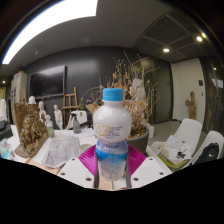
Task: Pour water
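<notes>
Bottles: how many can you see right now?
1. The bottle, blue-capped, stands upright between the jaws of the gripper, pads at its base. Clutter behind could hide others.

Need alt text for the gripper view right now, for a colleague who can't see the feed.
A clear plastic water bottle with a light blue cap and a blue label stands upright between the gripper's two fingers, cap still on. Whether the pink pads press on it is not clear. Beyond it lies a cluttered table with dried branches and small figures.
</notes>
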Demonstrator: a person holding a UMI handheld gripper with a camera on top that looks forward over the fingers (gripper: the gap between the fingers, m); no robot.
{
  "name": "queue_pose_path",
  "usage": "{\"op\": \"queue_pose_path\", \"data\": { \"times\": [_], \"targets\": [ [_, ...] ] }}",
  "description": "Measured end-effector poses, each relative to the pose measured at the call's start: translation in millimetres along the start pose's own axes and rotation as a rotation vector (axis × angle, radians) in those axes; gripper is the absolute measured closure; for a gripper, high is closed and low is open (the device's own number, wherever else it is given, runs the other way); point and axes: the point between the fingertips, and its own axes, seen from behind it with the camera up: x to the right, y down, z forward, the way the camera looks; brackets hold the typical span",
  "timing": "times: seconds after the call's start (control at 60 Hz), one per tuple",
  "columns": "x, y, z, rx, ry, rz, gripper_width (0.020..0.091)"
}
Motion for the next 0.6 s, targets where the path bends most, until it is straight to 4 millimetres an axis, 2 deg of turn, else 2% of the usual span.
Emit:
{"op": "queue_pose_path", "data": {
  "times": [0.067, 0.133, 0.167, 0.233, 0.3, 0.45, 0.533, 0.6],
  "targets": [
    [24, 36, 7, -0.037, 0.021, -0.054, 0.075],
    [37, 69, 15, -0.08, 0.02, -0.053, 0.0751],
    [39, 89, 16, -0.096, 0.024, -0.048, 0.0751],
    [47, 113, 20, -0.131, 0.025, -0.044, 0.0751],
    [48, 134, 26, -0.15, 0.028, -0.046, 0.075],
    [53, 166, 28, -0.187, 0.027, -0.025, 0.0738],
    [51, 166, 26, -0.162, 0.027, -0.031, 0.0703],
    [50, 164, 21, -0.163, 0.031, -0.038, 0.0642]
  ]
}}
